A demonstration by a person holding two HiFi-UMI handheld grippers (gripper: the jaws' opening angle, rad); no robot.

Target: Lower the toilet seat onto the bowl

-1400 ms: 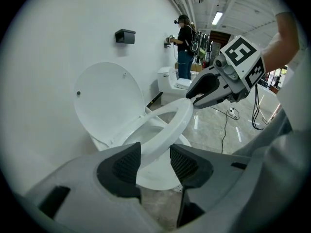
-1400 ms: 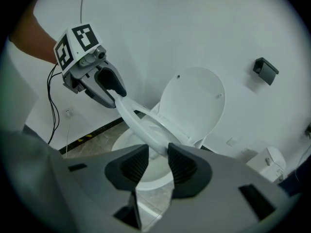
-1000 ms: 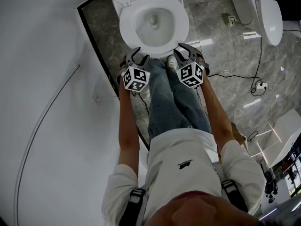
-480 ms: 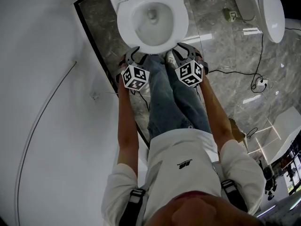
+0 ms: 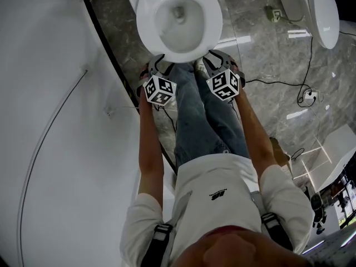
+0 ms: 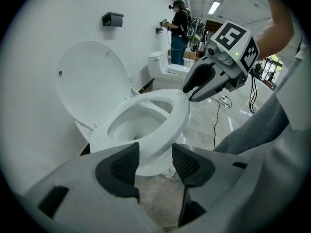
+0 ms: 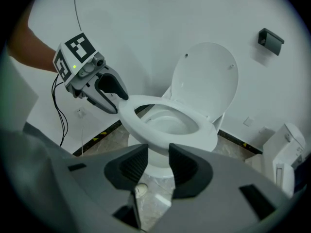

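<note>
**White shirt, blue jeans, two grey hand-held grippers**

The person wears a white short-sleeved T-shirt (image 5: pixel 217 174) with a small black logo (image 5: pixel 219 193), blue denim jeans (image 5: pixel 203 121) and black shoulder straps (image 5: pixel 160 235) with grey buckles. The left gripper (image 5: pixel 159 65) and right gripper (image 5: pixel 218 62) each have a grey moulded shell, dark ribbed pads (image 6: pixel 119 165) and a white cube (image 5: pixel 161 90) bearing black square markers. The left jaws have just been opening, and their pads press on nothing.
</note>
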